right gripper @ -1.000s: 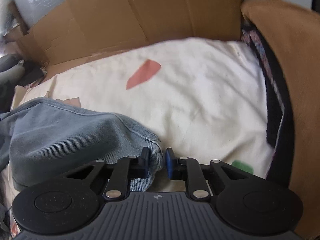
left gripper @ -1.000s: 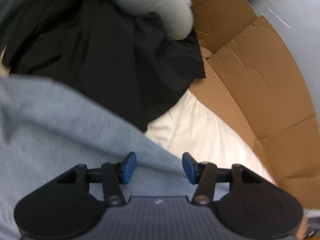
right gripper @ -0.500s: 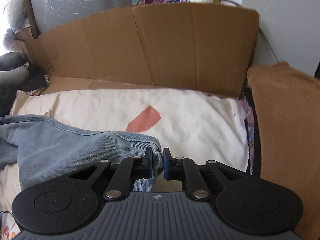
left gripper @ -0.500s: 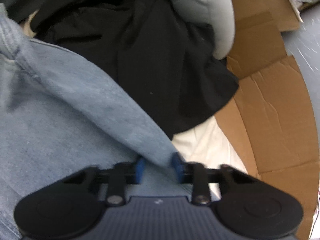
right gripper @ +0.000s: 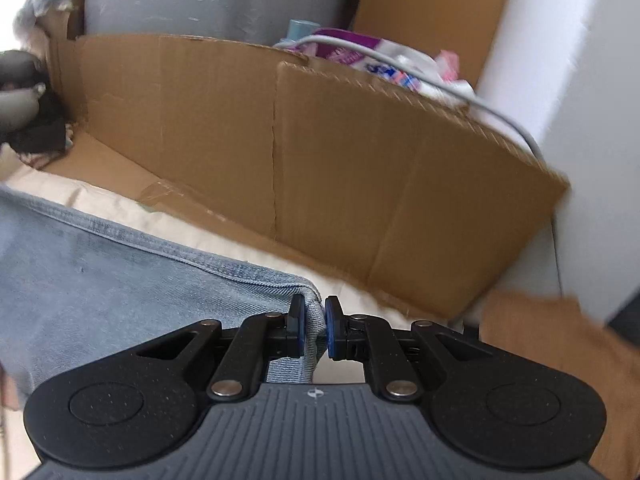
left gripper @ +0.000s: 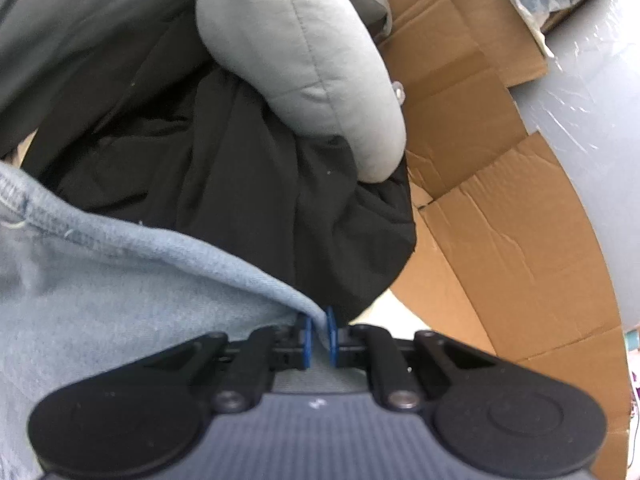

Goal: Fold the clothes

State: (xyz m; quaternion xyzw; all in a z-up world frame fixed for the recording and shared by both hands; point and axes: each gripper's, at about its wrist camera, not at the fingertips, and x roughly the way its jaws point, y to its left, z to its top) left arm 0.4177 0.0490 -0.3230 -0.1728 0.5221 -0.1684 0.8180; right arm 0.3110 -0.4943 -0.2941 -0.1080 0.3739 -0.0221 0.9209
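A light blue denim garment [left gripper: 120,292] fills the lower left of the left wrist view. My left gripper [left gripper: 319,334] is closing its jaws on a fold of that denim, and the blue pads pinch the cloth. In the right wrist view the same denim garment [right gripper: 120,280] stretches in from the left, seam edge uppermost. My right gripper [right gripper: 316,330] is shut on its hemmed corner, which hangs down between the jaws. The garment is lifted off the cream bedding [right gripper: 120,204].
A black garment [left gripper: 240,200] and a grey padded piece [left gripper: 304,64] lie beyond the denim. Brown cardboard panels [right gripper: 320,160] wall the far side. An orange-brown cloth [right gripper: 560,344] sits at the right. A white wall [right gripper: 560,80] and packaged goods [right gripper: 380,60] stand behind.
My left jaws went from wide apart to pinched on the denim. My right gripper rose and rolled with the denim corner in it; more cardboard and wall show, less bedding.
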